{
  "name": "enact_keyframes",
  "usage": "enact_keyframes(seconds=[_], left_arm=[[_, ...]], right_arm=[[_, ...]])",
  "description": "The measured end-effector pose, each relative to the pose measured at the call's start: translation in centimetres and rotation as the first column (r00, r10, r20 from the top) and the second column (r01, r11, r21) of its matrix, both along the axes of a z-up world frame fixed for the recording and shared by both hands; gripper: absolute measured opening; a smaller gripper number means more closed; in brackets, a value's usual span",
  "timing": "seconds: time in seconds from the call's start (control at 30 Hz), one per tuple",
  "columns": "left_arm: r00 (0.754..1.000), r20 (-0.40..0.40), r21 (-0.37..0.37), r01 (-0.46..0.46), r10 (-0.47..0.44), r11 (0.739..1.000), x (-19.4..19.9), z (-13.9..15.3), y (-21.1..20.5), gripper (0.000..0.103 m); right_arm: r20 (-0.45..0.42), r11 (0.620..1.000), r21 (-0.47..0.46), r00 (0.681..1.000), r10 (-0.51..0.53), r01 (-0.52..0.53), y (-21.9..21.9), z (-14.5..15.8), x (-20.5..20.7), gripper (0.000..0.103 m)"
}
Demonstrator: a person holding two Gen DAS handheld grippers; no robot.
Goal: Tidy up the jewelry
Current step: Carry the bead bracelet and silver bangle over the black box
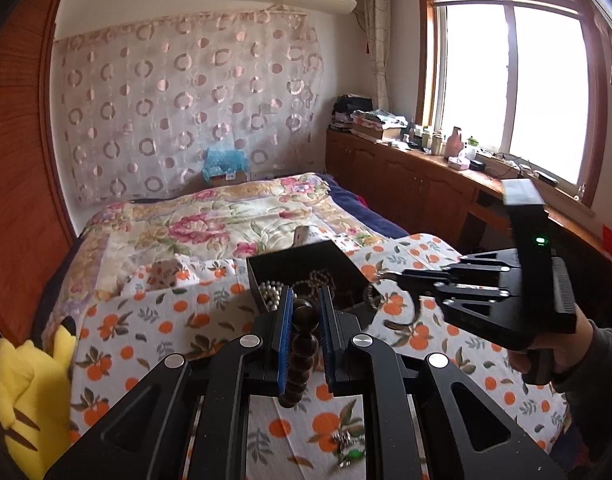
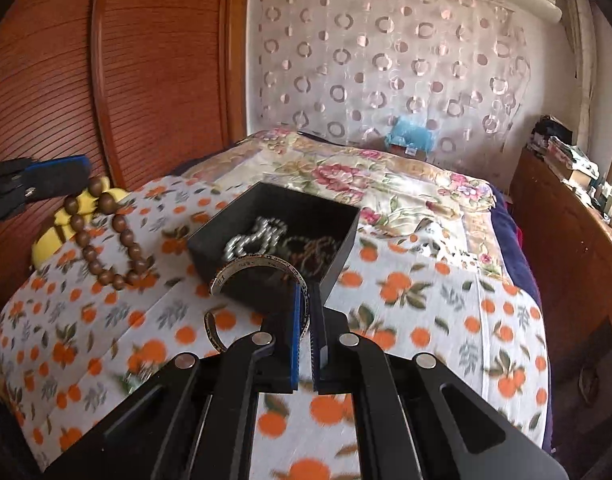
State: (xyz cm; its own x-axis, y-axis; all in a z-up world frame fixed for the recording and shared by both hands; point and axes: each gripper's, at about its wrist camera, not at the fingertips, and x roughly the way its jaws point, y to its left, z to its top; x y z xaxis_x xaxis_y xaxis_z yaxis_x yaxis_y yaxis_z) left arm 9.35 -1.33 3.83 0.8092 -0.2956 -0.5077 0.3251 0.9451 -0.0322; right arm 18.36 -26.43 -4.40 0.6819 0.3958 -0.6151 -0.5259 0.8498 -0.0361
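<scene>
My left gripper (image 1: 305, 306) is shut on a brown wooden bead bracelet (image 1: 303, 354) and holds it above the orange-print cloth; the bracelet hangs as a loop in the right wrist view (image 2: 106, 236) at left. My right gripper (image 2: 306, 308) is shut on a silver cuff bangle (image 2: 258, 266) at the near rim of the black box (image 2: 334, 256); this gripper also shows in the left wrist view (image 1: 380, 278). The black box (image 1: 302, 258) holds a silver bead strand (image 2: 254, 238) and a dark beaded piece (image 2: 312, 254). A second bangle (image 2: 212, 330) lies on the cloth.
An orange-print cloth (image 2: 426, 320) covers the near bed, a floral quilt (image 1: 210, 220) behind it. A small green-and-silver trinket (image 1: 348, 446) lies on the cloth near the left gripper. A yellow plush toy (image 1: 30, 392) sits at the left edge. A wooden cabinet (image 1: 418, 184) runs along the right.
</scene>
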Motion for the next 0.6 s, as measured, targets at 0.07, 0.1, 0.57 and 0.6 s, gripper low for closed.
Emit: enact_keyframes(seconds=[0.07,0.1,0.57,0.6], left_arm=[[1.0,0.005,0.006,0.0,0.0,1.0,0.5,0.3,-0.3,0.012],[1.0,0.006,0.009,0.0,0.0,1.0,0.8,0.4,-0.4,0.012],[1.0,0.01,0.062,-0.023,0.022,0.998,4.9,1.6,-2.0,0.012],[1.0,0.01,0.067,-0.026,0.025,0.997,5.2,1.7,-2.1,0.012]], right_arm=[[-0.004,1.0,0.004,1.0,-0.01,0.01,0.2,-0.1,1.2,0.005],[-0.004,1.0,0.003,1.0,-0.014,0.014,0.3,-0.2,1.7,0.005],[-0.025,0.998,-0.001,0.998,-0.063,0.063,1.5,-1.2,6.5,0.005],[-0.032,0.998,0.005,0.997,-0.064,0.064,1.5,-1.3,6.7,0.005]])
